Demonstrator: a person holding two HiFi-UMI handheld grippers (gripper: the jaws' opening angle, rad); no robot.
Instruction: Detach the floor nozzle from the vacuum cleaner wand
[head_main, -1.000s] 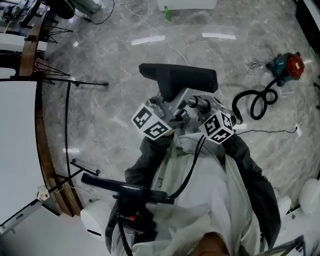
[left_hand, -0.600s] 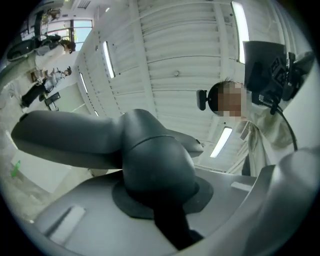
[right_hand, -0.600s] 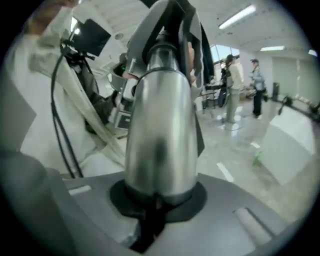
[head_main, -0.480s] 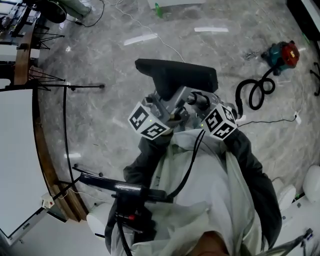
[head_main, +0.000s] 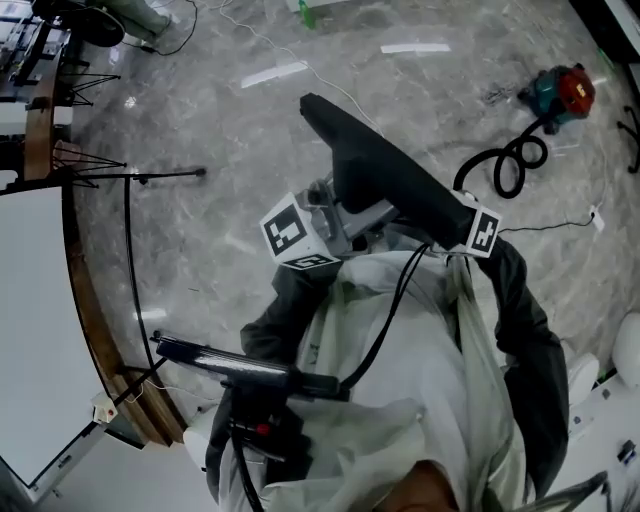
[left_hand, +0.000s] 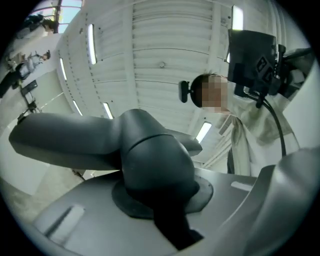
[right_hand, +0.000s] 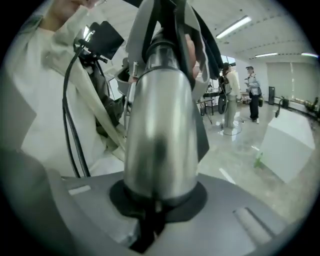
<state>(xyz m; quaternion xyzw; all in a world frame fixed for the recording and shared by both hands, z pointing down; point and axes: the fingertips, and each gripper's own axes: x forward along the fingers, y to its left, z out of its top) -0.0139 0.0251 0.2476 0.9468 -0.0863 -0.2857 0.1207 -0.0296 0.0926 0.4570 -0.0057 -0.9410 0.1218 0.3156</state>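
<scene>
1. Upper centre of the head view: the floor nozzle (head_main: 385, 175), its neck pinched by the left gripper (left_hand: 162, 202).
2. The right gripper (right_hand: 155, 202) clamps the steel wand (right_hand: 160, 125).
3. The joint looks still connected, though it is partly hidden; the pull-apart remains.

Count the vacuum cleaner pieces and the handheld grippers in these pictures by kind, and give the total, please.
floor nozzle: 1
metal wand: 1
canister vacuum on the floor: 1
black hose: 1
grippers: 2, the left gripper and the right gripper
Total: 6
</scene>
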